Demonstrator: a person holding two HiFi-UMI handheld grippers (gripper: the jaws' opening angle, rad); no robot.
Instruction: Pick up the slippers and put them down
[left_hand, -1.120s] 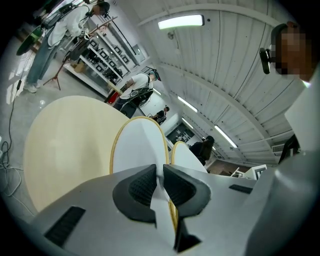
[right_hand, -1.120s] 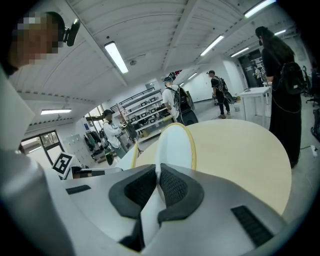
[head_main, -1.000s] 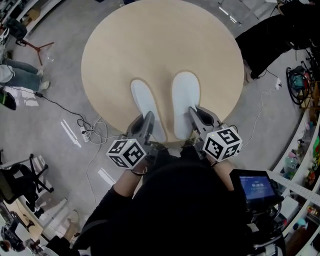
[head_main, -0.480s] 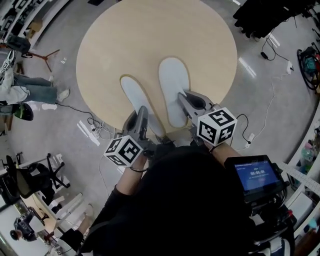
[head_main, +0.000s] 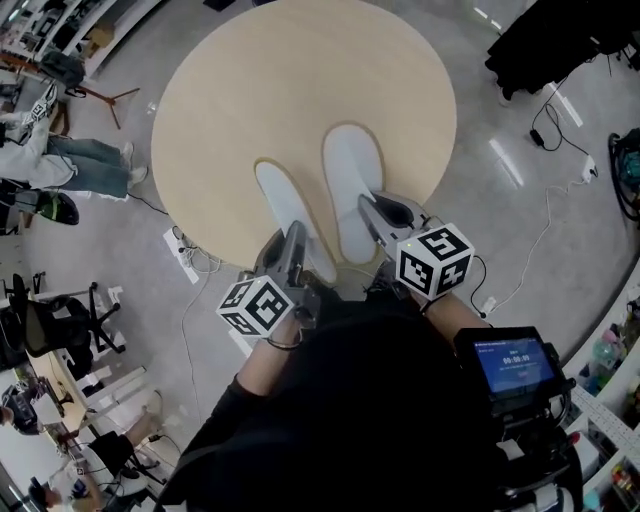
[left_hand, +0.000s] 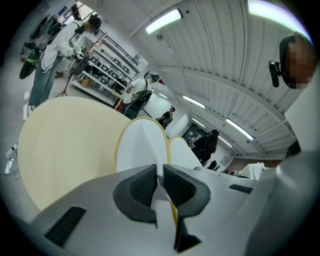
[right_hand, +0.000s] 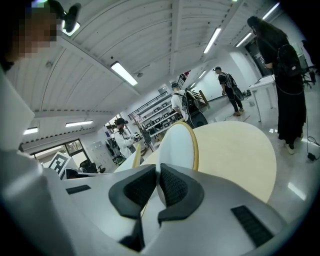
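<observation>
Two white slippers with yellowish rims hang side by side, soles showing, over the near part of the round beige table (head_main: 250, 90). My left gripper (head_main: 293, 245) is shut on the heel end of the left slipper (head_main: 283, 200). In the left gripper view its dark pads (left_hand: 141, 186) pinch that slipper (left_hand: 142, 147), and the other slipper (left_hand: 182, 152) shows to the right. My right gripper (head_main: 378, 215) is shut on the heel of the right slipper (head_main: 352, 180). The right gripper view shows this slipper (right_hand: 177, 142) squeezed between the pads (right_hand: 172, 190).
The table stands on a grey floor with cables and a power strip (head_main: 180, 250) to its left. A red tripod (head_main: 110, 95) and a standing person (head_main: 70, 165) are at far left. Office chairs (head_main: 60, 330) stand lower left and shelves at the right edge.
Both grippers have moved sideways along the table's near edge with the slippers still in them, and the whole view has swung with the person. Neither grip has changed.
</observation>
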